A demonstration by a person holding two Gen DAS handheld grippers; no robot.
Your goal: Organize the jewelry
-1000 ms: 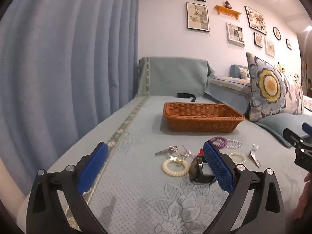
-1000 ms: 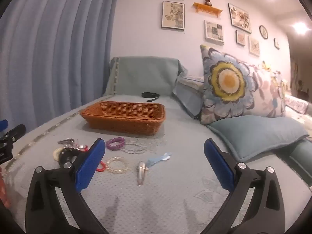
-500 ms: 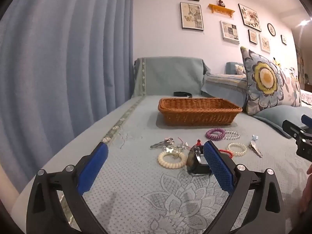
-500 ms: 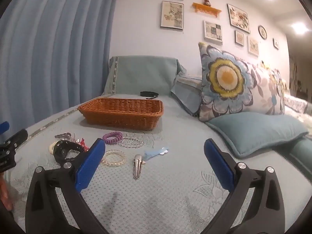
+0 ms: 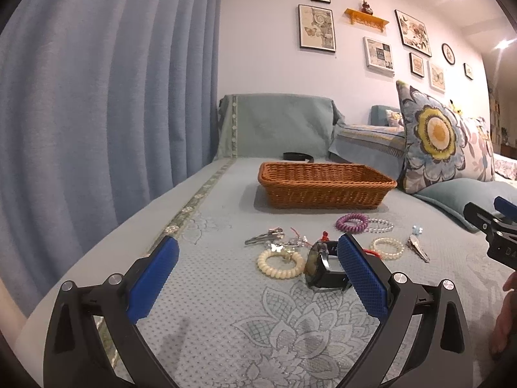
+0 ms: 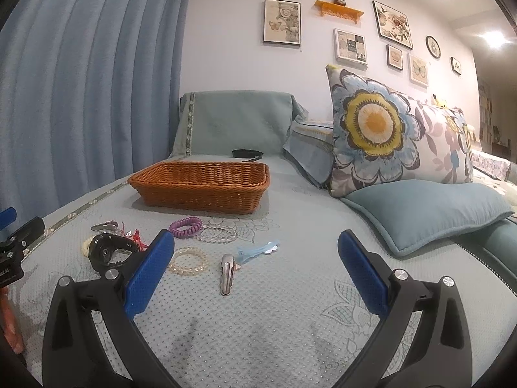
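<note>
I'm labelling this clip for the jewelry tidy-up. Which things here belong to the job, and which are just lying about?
Job: wicker basket, purple coil band, cream coil band, black watch, bead bracelet, silver clip.

Lying about: floral cushion, plain blue cushion, black strap behind the basket.

The black watch (image 5: 323,270) is half hidden behind the left gripper's (image 5: 258,279) blue pad at four o'clock of the left wrist view; the red cord (image 5: 374,253) beside it shows only in scraps; the right gripper (image 5: 494,226) is cut off at the three o'clock edge; the basket's (image 6: 200,182) inside is hidden by its wall; the little charms (image 5: 292,242) are too small to tell apart.
</note>
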